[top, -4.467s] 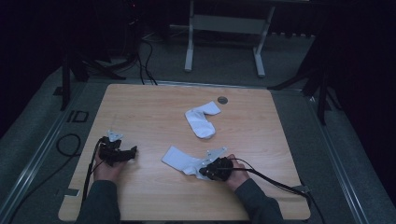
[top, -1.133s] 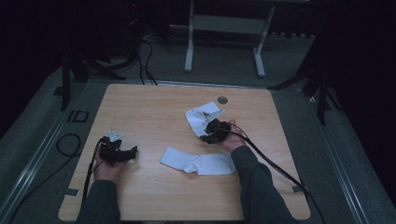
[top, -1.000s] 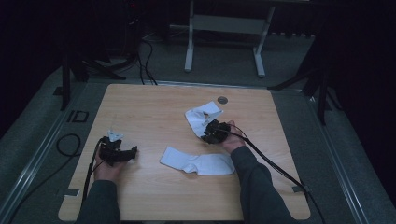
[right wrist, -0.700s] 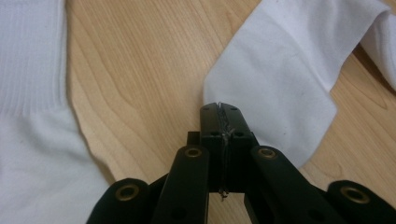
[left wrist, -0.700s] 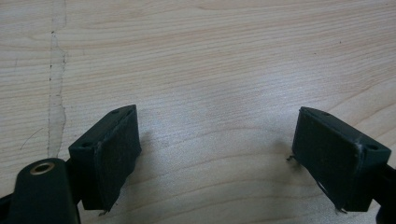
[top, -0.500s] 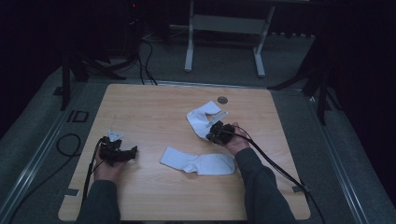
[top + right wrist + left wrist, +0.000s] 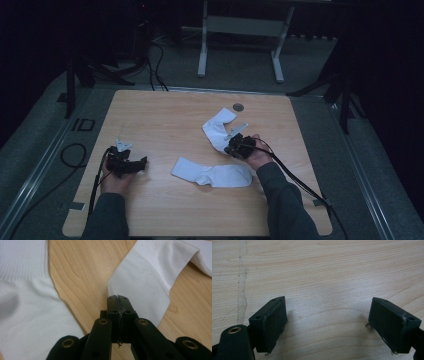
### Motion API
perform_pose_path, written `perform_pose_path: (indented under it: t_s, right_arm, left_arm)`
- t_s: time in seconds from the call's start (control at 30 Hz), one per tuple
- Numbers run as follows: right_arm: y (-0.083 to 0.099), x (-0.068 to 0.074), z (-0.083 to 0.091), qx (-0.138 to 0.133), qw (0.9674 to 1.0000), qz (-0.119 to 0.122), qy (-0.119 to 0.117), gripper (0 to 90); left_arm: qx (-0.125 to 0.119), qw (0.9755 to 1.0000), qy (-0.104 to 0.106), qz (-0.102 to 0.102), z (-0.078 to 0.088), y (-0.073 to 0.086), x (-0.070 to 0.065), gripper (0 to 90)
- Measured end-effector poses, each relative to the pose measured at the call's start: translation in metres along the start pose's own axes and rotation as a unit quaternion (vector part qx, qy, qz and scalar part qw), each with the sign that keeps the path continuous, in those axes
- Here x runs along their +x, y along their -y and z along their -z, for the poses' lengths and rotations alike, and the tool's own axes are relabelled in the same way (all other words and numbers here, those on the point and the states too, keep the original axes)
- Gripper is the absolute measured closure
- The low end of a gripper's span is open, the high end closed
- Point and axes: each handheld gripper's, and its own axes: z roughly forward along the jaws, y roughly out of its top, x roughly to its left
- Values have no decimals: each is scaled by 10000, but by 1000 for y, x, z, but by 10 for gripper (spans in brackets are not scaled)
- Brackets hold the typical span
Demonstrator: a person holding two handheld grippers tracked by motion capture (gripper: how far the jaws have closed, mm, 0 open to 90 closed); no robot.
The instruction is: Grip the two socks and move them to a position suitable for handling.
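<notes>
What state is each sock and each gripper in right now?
Far sock: bent, flat on the table, one edge pinched by the right gripper.
Near sock: laid out flat, free of both grippers.
Right gripper: jaws shut on the far sock's edge.
Left gripper: jaws wide open, nothing between them, over bare wood.

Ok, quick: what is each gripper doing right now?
Left gripper: open, holding nothing, over bare table.
Right gripper: closed, pinching the edge of the far sock.
</notes>
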Motion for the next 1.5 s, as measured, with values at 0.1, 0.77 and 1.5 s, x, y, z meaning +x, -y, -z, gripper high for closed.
perform_pose_path:
  t_s: [0.1, 0.77, 1.5]
  right_arm:
    - [4, 0, 3, -36, 10000, -66, -3, 887]
    - [18, 6, 18, 43, 10000, -18, 60, 886]
    - [68, -5, 46, 141, 9988, -385, 270, 883]
  left_arm:
    - [-12, 10000, 0, 2, 0, 0, 0, 152]
    - [0, 10000, 10, -3, 0, 0, 0, 152]
    - [0, 10000, 8, -3, 0, 0, 0, 152]
